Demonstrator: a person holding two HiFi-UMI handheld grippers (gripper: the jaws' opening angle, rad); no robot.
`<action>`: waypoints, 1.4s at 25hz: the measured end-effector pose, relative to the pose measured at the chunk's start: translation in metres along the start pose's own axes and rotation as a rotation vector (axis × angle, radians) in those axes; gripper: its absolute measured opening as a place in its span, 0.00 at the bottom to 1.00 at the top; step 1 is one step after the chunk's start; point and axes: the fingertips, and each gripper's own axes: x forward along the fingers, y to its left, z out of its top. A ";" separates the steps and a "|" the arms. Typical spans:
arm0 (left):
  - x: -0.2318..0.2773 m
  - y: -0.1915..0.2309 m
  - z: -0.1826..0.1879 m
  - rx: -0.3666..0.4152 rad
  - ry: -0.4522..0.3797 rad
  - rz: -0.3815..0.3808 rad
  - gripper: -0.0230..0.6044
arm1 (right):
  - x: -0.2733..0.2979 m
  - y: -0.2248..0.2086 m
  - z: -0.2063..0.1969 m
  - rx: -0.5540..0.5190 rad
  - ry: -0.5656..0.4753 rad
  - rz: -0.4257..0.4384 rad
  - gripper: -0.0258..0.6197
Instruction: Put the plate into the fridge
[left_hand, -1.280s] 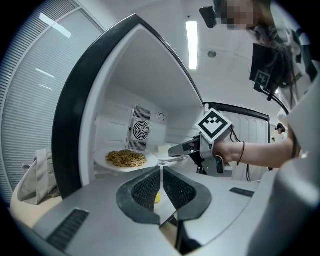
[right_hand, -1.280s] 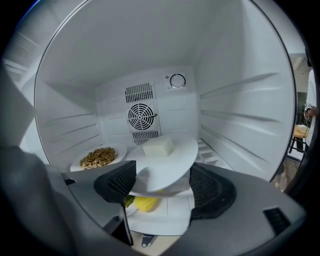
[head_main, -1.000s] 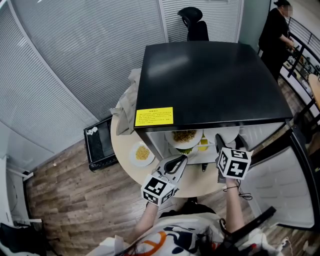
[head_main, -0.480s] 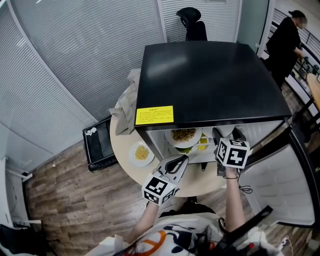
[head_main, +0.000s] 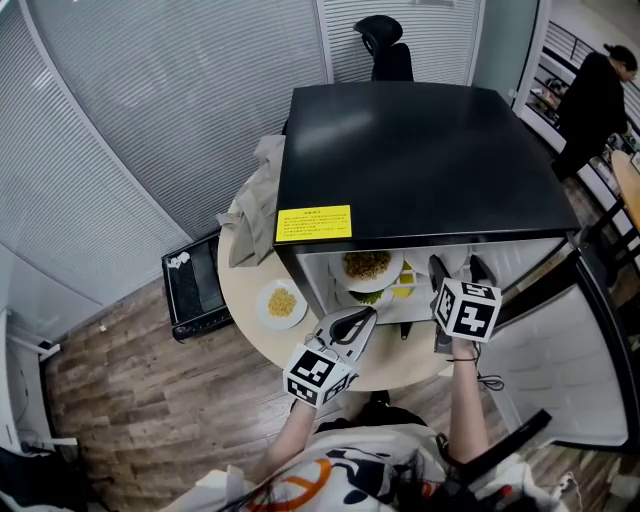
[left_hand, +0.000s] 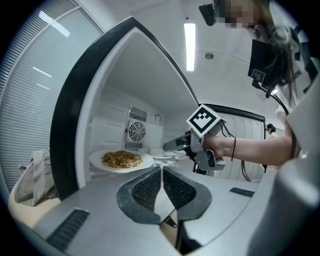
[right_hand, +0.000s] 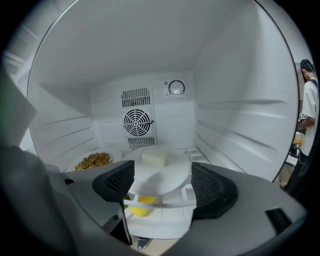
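Currently the fridge (head_main: 420, 160) stands on the round tabletop (head_main: 240, 290) with its door (head_main: 555, 370) swung wide to the right.

Finding one: the right gripper (right_hand: 162, 182) reaches into the open compartment. Its jaws have just been opening and now stand fully spread. The plate (right_hand: 160, 175), bearing a pale block (right_hand: 154, 158), lies flat on the fridge's shelf (right_hand: 162, 227), between and just beyond those jaws. Neither pad is seen pressing its rim.

Judgement: the plate is released and sits inside, so the main step appears done. What remains is to draw the gripper back without catching the rim, and probably to close the door.

Finding two: the left gripper (left_hand: 162, 171) is held outside the compartment, jaws pressed together with nothing between them.

Views compared:
- **Head view:** it alone shows the fridge from above, its yellow label (head_main: 313, 224), the open door and a small plate of yellow food (head_main: 282, 303) lying on the tabletop. The right gripper covers most of the placed plate there.
- **Right gripper view:** it alone shows the plate seated on the shelf, with a plate of brown food (right_hand: 95, 161) to its left and a yellow item (right_hand: 140, 206) below the shelf.
- **Left gripper view:** it alone gives the side aspect of the right gripper inside the doorway.
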 end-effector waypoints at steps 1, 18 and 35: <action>0.000 -0.001 0.000 0.001 0.000 -0.003 0.07 | -0.002 0.001 -0.001 0.005 0.002 0.007 0.57; -0.032 -0.016 0.002 0.024 -0.021 -0.010 0.07 | -0.052 0.032 -0.010 0.063 -0.063 0.085 0.57; -0.095 -0.062 -0.012 0.033 -0.018 -0.055 0.07 | -0.137 0.077 -0.061 0.158 -0.091 0.118 0.22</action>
